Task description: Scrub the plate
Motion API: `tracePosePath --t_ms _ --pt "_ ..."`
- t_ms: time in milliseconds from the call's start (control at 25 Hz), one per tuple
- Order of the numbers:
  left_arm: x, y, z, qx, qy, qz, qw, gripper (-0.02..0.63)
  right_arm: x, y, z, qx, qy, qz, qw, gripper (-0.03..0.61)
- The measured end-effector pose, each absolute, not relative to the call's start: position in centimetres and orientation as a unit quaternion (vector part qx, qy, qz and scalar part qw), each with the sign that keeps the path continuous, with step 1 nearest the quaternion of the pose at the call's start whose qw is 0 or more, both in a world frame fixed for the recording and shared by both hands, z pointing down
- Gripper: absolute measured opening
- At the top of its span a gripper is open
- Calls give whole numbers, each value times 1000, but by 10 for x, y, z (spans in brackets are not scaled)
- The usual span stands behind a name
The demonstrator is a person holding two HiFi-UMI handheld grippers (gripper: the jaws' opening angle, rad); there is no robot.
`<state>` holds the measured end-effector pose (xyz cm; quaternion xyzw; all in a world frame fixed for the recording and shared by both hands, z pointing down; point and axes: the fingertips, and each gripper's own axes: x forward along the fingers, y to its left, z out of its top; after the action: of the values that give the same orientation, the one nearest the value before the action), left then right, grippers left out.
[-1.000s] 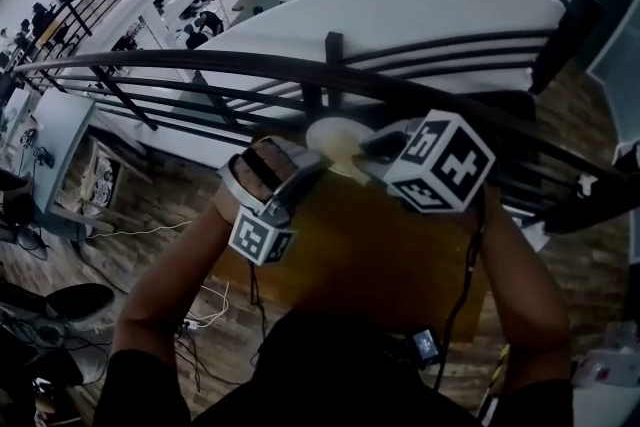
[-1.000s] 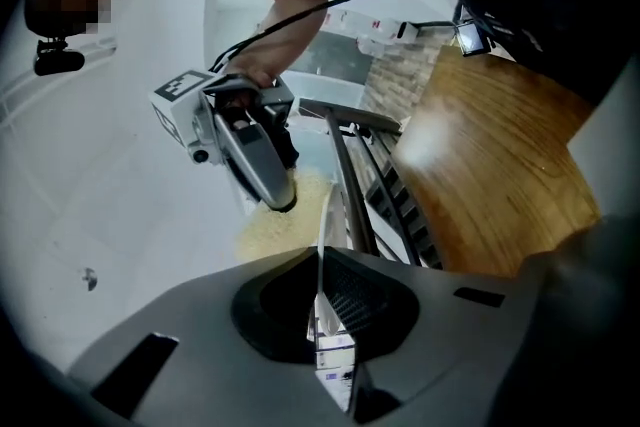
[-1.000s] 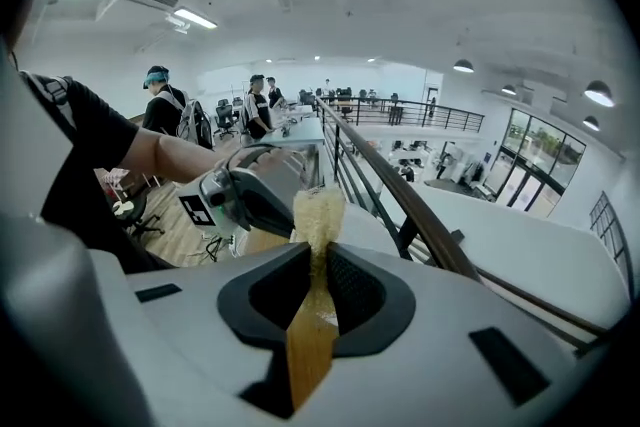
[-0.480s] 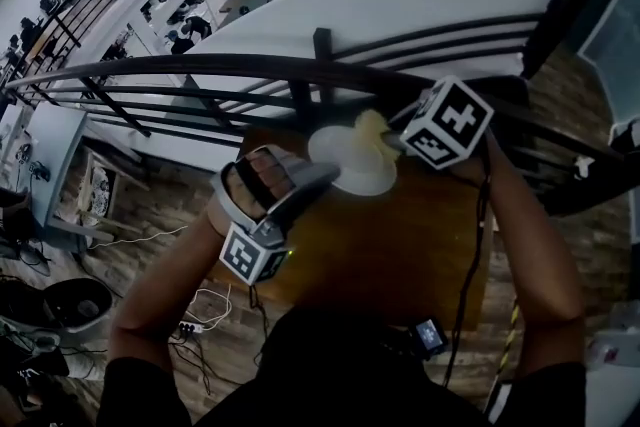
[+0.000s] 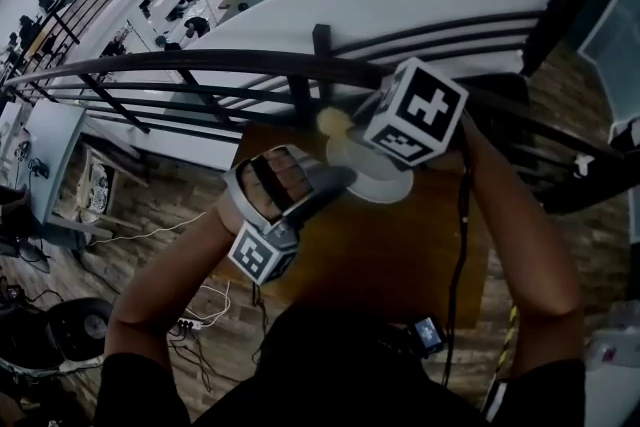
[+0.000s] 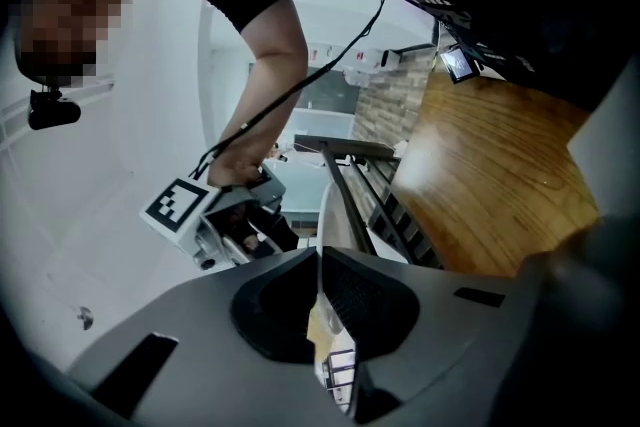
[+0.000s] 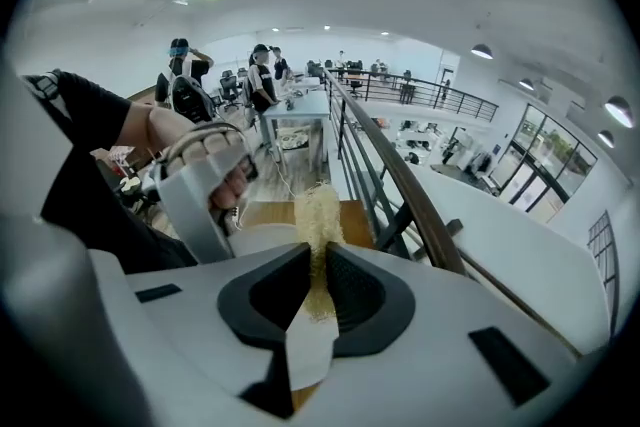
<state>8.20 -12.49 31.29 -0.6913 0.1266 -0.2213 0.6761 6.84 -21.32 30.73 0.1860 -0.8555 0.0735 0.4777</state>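
In the head view my left gripper (image 5: 335,177) is shut on the near-left rim of a white plate (image 5: 385,183), which it holds above the wooden table (image 5: 400,260). The left gripper view shows the plate (image 6: 330,215) edge-on, with its rim pinched between the jaws of the left gripper (image 6: 322,293). My right gripper (image 5: 352,130), with its marker cube on top, is over the plate's far side and is shut on a pale yellow fibrous scrubber (image 5: 333,122). In the right gripper view the scrubber (image 7: 320,215) sticks out of the right gripper (image 7: 318,290), above the plate (image 7: 250,237).
A dark metal railing (image 5: 250,67) runs just beyond the small table, with an open drop to a lower floor behind it. Cables (image 5: 205,305) lie on the wood-plank floor at the left. People stand at a desk (image 7: 300,105) farther along the railing.
The right gripper has swung up and then left across the plate, so the scrubber has gone from over the plate to its far-left rim. The left gripper has kept hold and shifted slightly right.
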Motion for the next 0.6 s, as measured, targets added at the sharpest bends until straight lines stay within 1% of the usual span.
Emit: tracePosePath --t_ms 240,440,600 --pt "72 -149 318 -698 144 -241 659 23 48 -173 291 132 -872 69 466 54" --pt "47 -179 313 -691 192 -261 646 21 64 -162 292 131 -876 95 454 52" --pt "37 -181 303 -684 203 -262 650 23 84 -170 300 147 -866 114 465 52"
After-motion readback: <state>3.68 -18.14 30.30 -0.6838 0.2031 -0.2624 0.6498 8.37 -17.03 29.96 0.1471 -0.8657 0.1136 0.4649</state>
